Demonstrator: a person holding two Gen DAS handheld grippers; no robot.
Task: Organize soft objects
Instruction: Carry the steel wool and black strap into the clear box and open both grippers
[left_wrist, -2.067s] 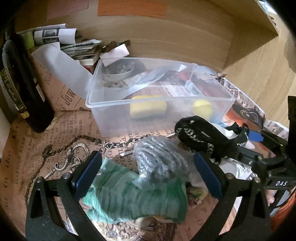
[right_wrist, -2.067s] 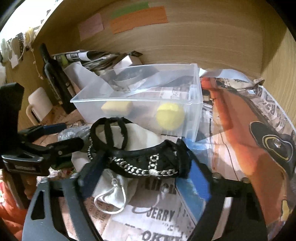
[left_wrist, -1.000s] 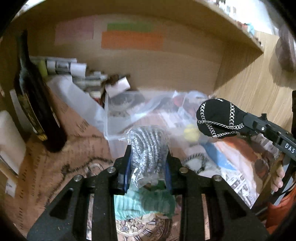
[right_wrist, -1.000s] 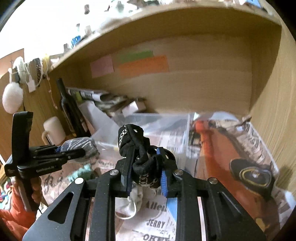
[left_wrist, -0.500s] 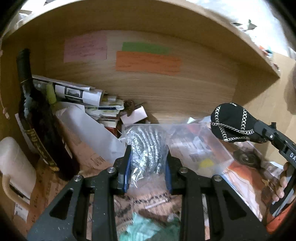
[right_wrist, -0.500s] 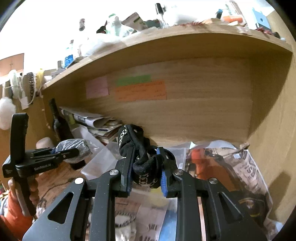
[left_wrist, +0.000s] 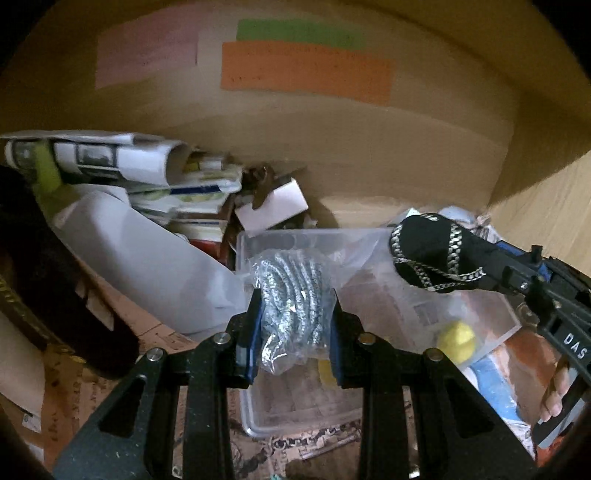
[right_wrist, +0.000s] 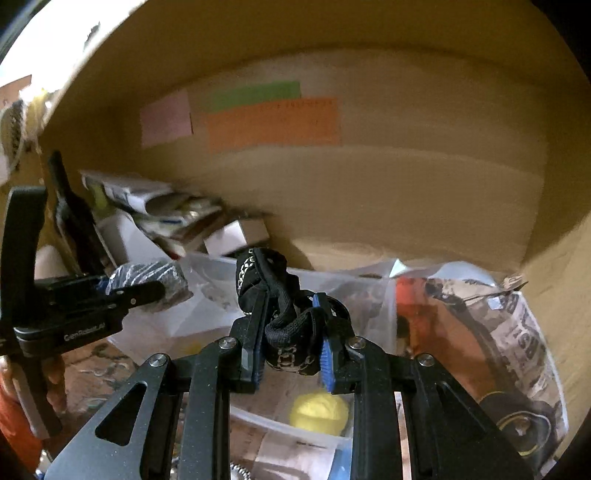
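Here, the left gripper (left_wrist: 295, 332) pinches a bagged grey rope coil (left_wrist: 291, 295) above a clear plastic bin (left_wrist: 480, 317). The right gripper (right_wrist: 291, 350) clamps what appears to be a black chain-trimmed fabric bundle (right_wrist: 280, 306).

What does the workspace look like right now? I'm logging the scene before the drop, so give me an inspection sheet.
Surface: newspaper covers the shelf floor.
Job's things: clear plastic bin holds a yellow ball; grey-white rope bundle in plastic wrap; black chain-trimmed fabric item.
Clutter: rolled papers, dark bottle, small white card.
Grippers: left gripper shut on the rope bundle; right gripper shut on the black item; both above the bin.
Cables: nothing seen.
Surroundings: wooden back wall with pink, green and orange notes.
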